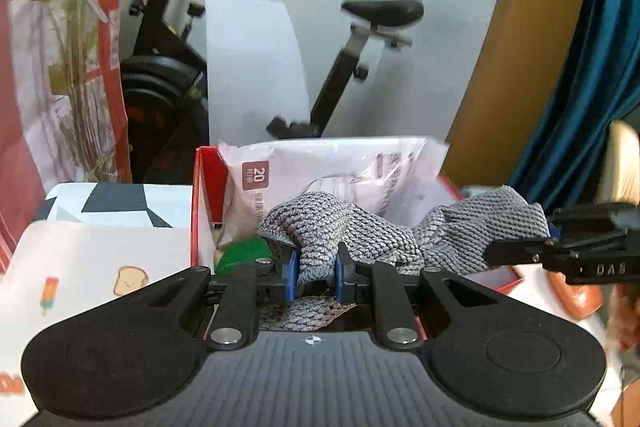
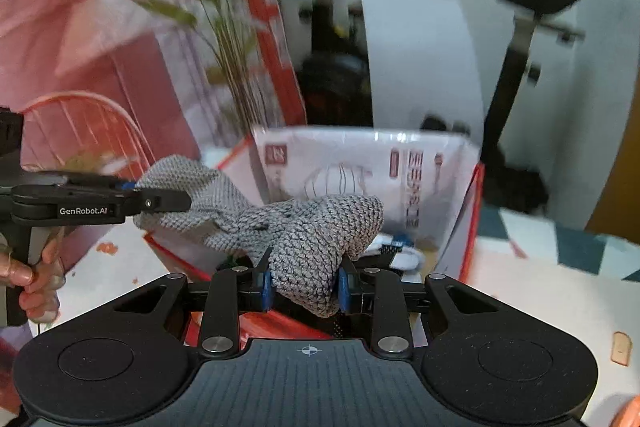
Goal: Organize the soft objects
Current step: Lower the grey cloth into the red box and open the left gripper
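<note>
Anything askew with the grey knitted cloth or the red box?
The grey knitted cloth is bunched and twisted between the left gripper and right gripper, draped over the red cardboard box rim rather than folded inside.

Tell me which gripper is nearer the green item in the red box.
Left. The left gripper is shut on the grey knit cloth right beside the green item. The right gripper clamps the cloth's other end, across the red box.
</note>
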